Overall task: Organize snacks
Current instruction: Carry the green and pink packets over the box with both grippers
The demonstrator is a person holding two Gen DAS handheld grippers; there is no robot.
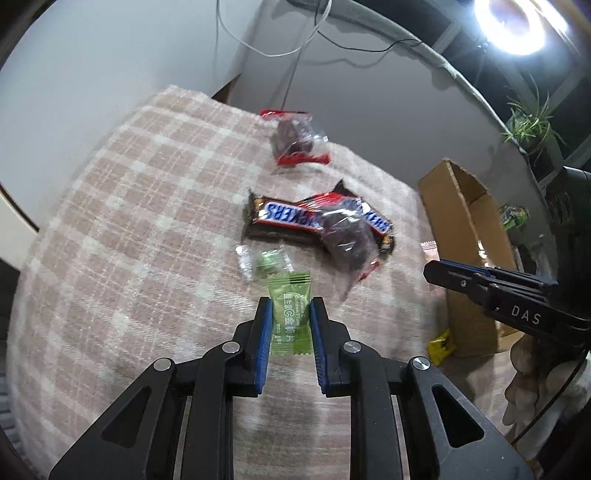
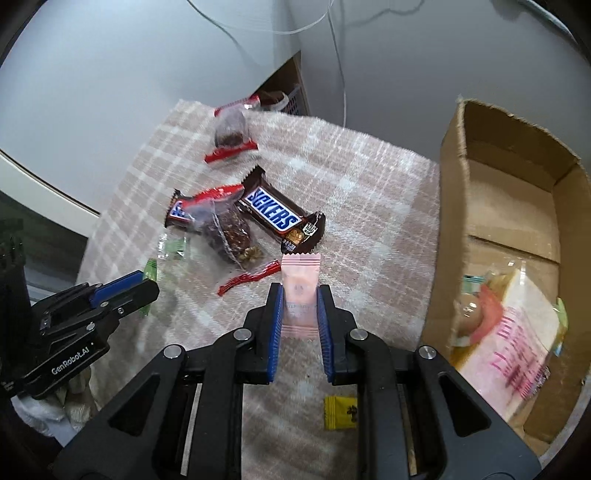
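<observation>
My left gripper point(image 1: 290, 304) is shut on a green candy packet point(image 1: 289, 314), held above the pink plaid cloth point(image 1: 129, 221). My right gripper point(image 2: 300, 291) is shut on a pink candy packet point(image 2: 300, 295). Ahead lie two Snickers bars point(image 1: 284, 216) point(image 2: 275, 214), with a clear bag of dark nut cake point(image 1: 347, 236) point(image 2: 232, 229) on top of them. A second such bag point(image 1: 293, 138) point(image 2: 231, 131) lies farther back. A clear-wrapped green candy point(image 1: 267, 260) point(image 2: 173, 245) lies near. The right gripper shows in the left wrist view point(image 1: 480, 282), the left gripper in the right wrist view point(image 2: 125, 288).
An open cardboard box point(image 2: 454, 206) point(image 1: 461, 229) stands at the right of the cloth and holds a wrapped sandwich point(image 2: 513, 325). A yellow candy packet point(image 2: 340, 412) point(image 1: 441, 345) lies on the cloth near the box. A potted plant point(image 1: 528, 122) and a bright lamp point(image 1: 517, 22) are behind.
</observation>
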